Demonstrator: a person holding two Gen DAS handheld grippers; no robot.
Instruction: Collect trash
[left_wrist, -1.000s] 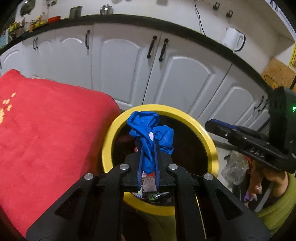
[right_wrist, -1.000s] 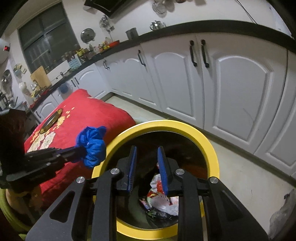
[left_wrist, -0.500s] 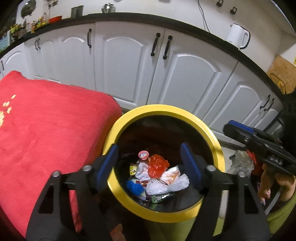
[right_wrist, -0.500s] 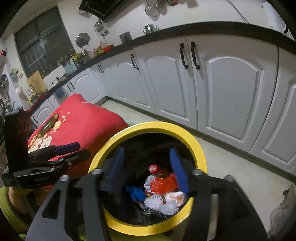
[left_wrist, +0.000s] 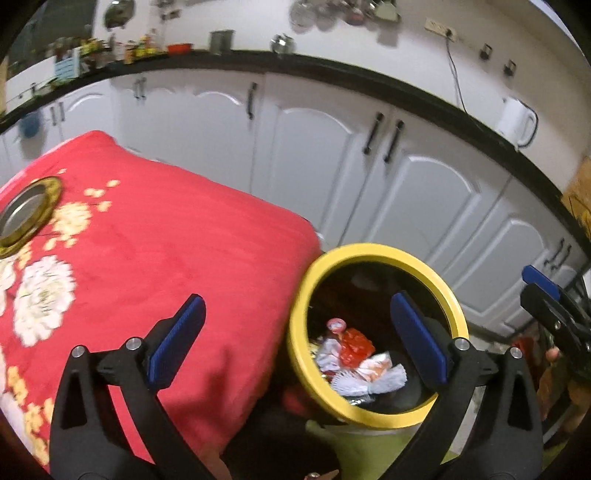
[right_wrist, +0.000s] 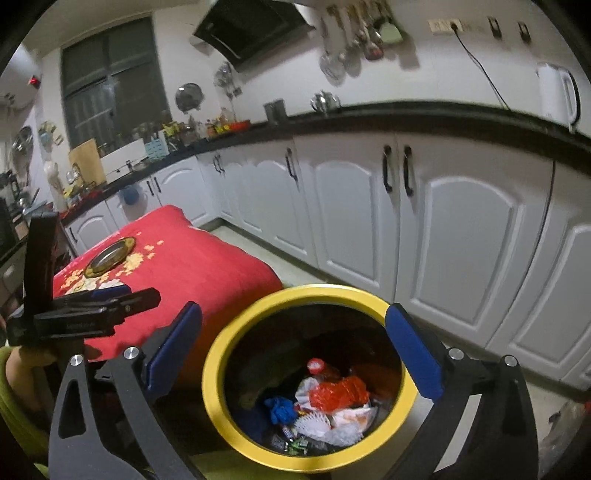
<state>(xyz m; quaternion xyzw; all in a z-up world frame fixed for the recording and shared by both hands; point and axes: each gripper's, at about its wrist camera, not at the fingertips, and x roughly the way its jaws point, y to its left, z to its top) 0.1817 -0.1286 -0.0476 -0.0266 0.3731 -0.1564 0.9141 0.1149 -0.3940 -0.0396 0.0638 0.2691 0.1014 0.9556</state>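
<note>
- Left wrist view: the left gripper (left_wrist: 297, 341) stands wide apart with nothing between its blue pads, its jaws having just been opening. Its left finger hangs over the red cloth (left_wrist: 166, 236), its right finger over the yellow-rimmed bin (left_wrist: 300, 295).
- The trash (left_wrist: 354, 356) lies at the bin's bottom.
- Right wrist view: the right gripper (right_wrist: 295, 350) is likewise spread and empty, jaws having just been opening, straddling the bin (right_wrist: 214, 369).
- A crumpled blue wrapper (right_wrist: 280, 408) lies inside among the trash (right_wrist: 340, 398).

The yellow rim (left_wrist: 373, 254) is hiding the bin's near inside wall; the frame edge is cutting off the plate (left_wrist: 26, 212), counter clutter (right_wrist: 173, 131) blurring
</note>
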